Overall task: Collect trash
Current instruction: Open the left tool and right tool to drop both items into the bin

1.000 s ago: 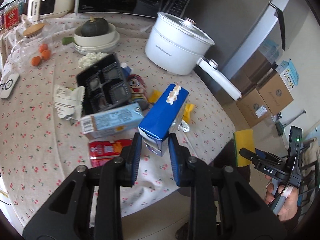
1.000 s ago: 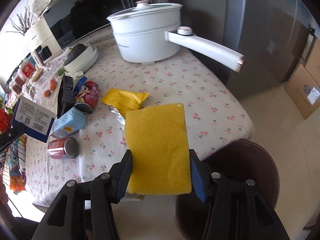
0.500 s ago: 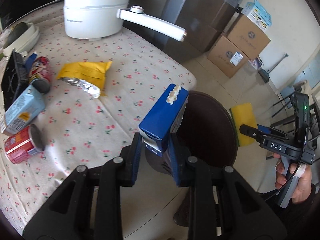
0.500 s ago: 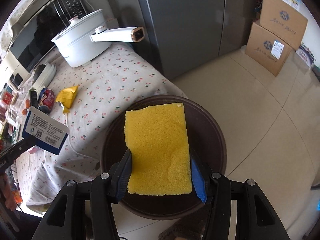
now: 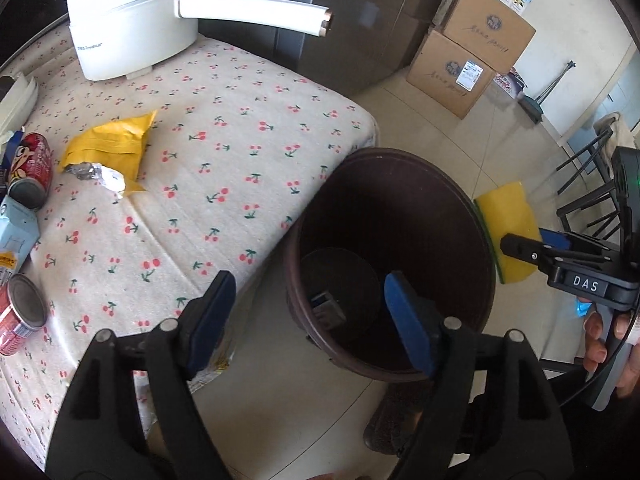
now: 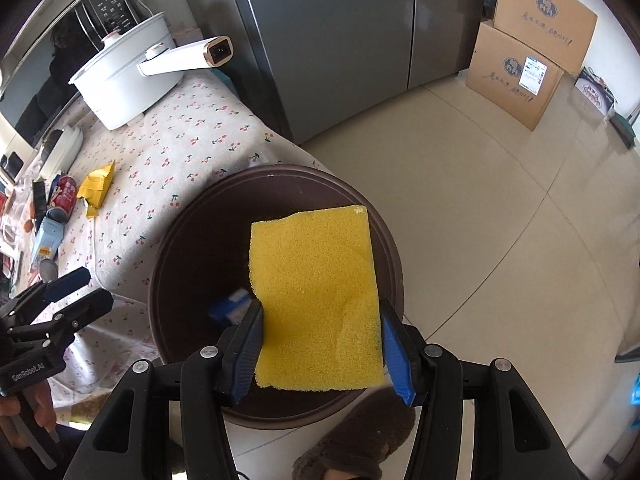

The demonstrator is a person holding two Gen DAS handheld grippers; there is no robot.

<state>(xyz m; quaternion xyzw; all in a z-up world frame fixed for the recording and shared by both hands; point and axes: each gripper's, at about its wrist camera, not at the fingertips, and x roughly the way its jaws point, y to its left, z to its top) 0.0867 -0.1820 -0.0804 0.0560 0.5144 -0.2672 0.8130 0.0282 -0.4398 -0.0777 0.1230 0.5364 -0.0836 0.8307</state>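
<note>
1. Two grippers work at the bin [image 5: 476, 216]: the left gripper [image 5: 310, 308] has its fingers [image 5: 212, 308] wide apart and holds nothing; the right gripper [image 6: 320, 344] has its fingers clamped on the sponge [image 6: 316, 292], above the bin mouth.
2. Blue carton [image 5: 326, 308] lies at the bottom of the bin, partly in shadow. Rest of the trash sits on the worktop [image 5: 224, 136]: yellow wrapper [image 5: 106, 146], red can [image 5: 34, 160], second red can [image 5: 20, 316] at the left edge, light blue carton [image 5: 14, 236].
3. Risk: the sponge sits toward the far-right side of the bin in the right wrist view, one corner close to the rim. Letting go now could clip the rim and send it to the floor [image 6: 500, 200]. Cause: poor centring over the opening.
4. Risk: the sponge is soft and squeezed between the fingers, so it may cling to one pad on opening and drop late or sideways.
5. Risk: both grippers are near each other over the bin. Swinging the left one back to the worktop could knock the right one or the bin.
6. Risk: the bin stands just beside the worktop edge, near a slippered foot [image 6: 360, 444]; a bump could tip it.
7. Risk: the white pot [image 5: 132, 20] has a long handle over the worktop; a reach for the wrapper could hit it.
</note>
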